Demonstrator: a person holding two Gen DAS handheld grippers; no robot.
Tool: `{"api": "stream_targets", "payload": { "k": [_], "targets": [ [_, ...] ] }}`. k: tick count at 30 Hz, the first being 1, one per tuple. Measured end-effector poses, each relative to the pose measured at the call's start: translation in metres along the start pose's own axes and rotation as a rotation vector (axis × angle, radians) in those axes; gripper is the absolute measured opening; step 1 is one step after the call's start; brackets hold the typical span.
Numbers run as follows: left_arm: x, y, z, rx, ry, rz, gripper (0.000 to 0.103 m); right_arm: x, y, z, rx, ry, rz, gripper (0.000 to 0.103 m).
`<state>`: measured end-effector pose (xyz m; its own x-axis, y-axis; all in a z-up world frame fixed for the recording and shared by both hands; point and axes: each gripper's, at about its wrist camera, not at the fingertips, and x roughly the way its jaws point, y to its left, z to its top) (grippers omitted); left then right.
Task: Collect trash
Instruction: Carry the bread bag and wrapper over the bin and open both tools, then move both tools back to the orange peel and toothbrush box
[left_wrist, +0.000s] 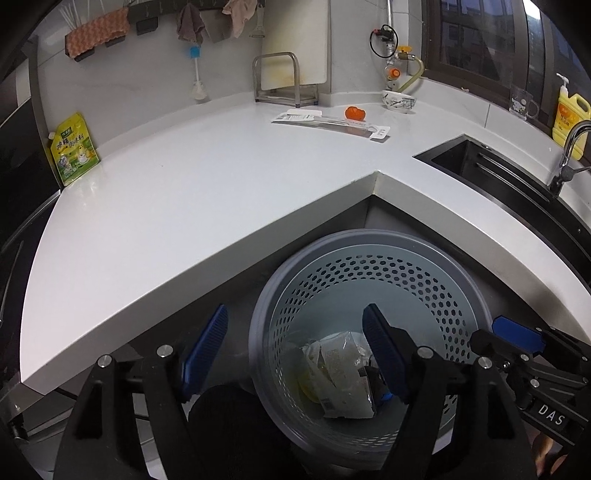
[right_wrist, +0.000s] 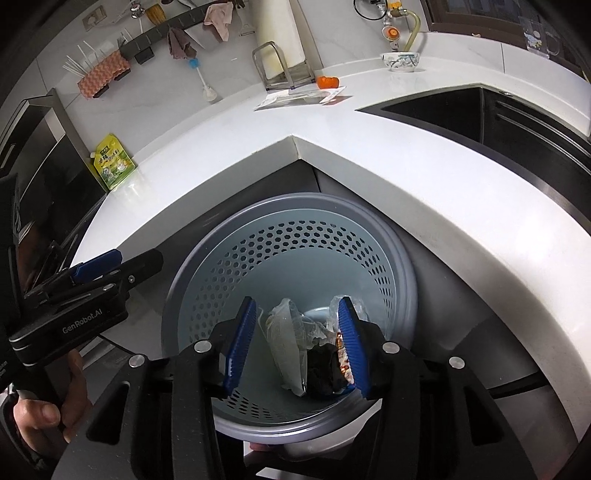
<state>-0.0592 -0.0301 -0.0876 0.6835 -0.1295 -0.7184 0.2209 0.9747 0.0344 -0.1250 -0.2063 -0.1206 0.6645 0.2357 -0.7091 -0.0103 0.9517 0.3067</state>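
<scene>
A grey perforated bin (left_wrist: 373, 240) (right_wrist: 295, 206) stands on the floor below the corner of the white counter (left_wrist: 207, 192). Crumpled clear and white wrappers (left_wrist: 340, 380) (right_wrist: 291, 343) and a dark wrapper (right_wrist: 325, 369) lie at its bottom. My left gripper (left_wrist: 295, 354) hangs open over the bin's left rim, nothing between its blue pads. My right gripper (right_wrist: 295, 347) is open above the bin's middle; the wrappers show between its fingers, lower down, and the pads do not press on them. On the counter lie a flat clear package (left_wrist: 332, 123), an orange object (left_wrist: 355, 113) and a yellow-green pouch (left_wrist: 74, 149).
A black sink (left_wrist: 480, 158) with a tap is set in the counter at right, a yellow soap bottle (left_wrist: 570, 114) behind it. A patterned bowl (left_wrist: 399, 100) and a metal rack (left_wrist: 284, 79) with a cutting board stand at the back. Cloths hang on the wall rail.
</scene>
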Motion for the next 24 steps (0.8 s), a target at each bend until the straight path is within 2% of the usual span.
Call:
{"api": "stream_targets", "payload": {
  "k": [7, 12, 17, 24],
  "targets": [
    [-0.005, 0.006, 0.005, -0.018, -0.008, 0.017, 0.079, -0.007, 0.003, 0.004, -0.012, -0.025, 0.003, 0.045],
    [-0.009, 0.013, 0.015, -0.040, -0.020, 0.025, 0.081, -0.018, 0.005, 0.019, -0.030, -0.061, 0.013, 0.045],
    [-0.013, 0.021, 0.037, -0.074, -0.043, 0.015, 0.085, -0.026, 0.004, 0.049, -0.068, -0.106, -0.003, 0.046],
    [-0.013, 0.027, 0.077, -0.097, -0.102, 0.016, 0.089, -0.021, 0.003, 0.109, -0.144, -0.152, -0.017, 0.047]
  ]
}}
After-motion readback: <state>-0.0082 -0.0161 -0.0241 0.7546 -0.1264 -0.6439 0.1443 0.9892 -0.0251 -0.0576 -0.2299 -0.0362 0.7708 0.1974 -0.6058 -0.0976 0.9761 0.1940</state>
